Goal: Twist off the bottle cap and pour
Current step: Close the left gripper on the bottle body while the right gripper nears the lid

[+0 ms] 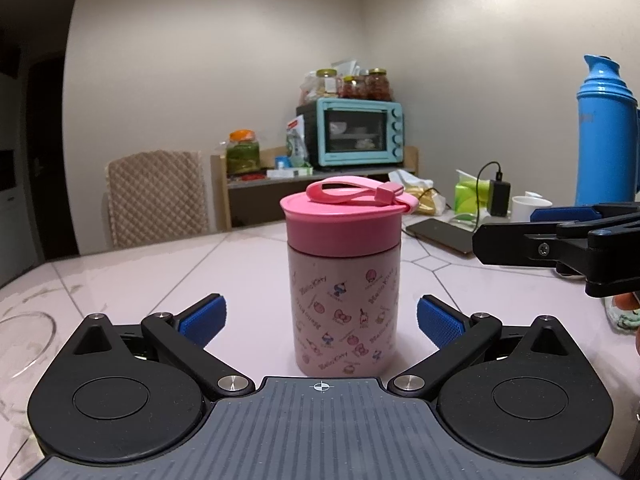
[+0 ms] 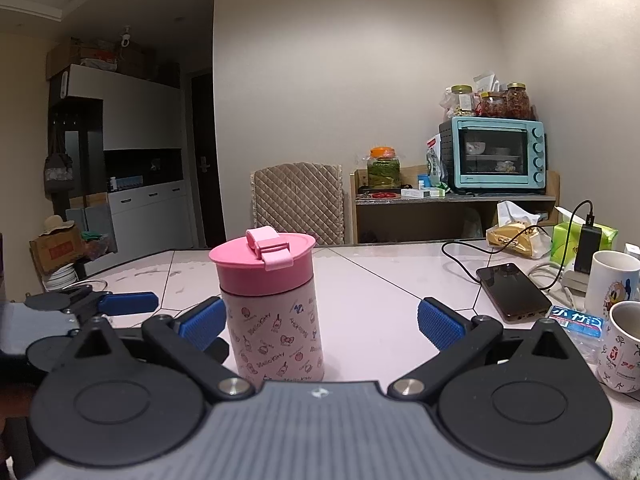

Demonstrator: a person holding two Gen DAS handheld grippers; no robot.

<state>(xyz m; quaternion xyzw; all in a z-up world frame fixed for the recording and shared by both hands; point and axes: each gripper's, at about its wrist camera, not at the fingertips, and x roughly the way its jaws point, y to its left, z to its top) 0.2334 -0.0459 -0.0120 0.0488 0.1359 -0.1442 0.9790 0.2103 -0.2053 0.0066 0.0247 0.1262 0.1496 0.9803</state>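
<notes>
A pink cartoon-print bottle (image 1: 345,312) stands upright on the pale table, its pink screw cap (image 1: 343,226) on, with a strap loop on top. My left gripper (image 1: 320,320) is open, blue pads on either side of the bottle's lower body without touching. In the right wrist view the same bottle (image 2: 276,336) stands left of centre, cap (image 2: 265,268) on, close to the left pad of my open right gripper (image 2: 320,322). The right gripper also reaches in from the right edge of the left wrist view (image 1: 560,236). The left gripper's blue fingers (image 2: 128,303) show at the left of the right wrist view.
A glass bowl (image 1: 24,340) sits at the table's left. A phone (image 2: 514,290) on a cable, two mugs (image 2: 610,280), a tissue box (image 2: 576,240) and a blue thermos (image 1: 604,132) crowd the right side. A chair (image 2: 298,204) stands behind the table.
</notes>
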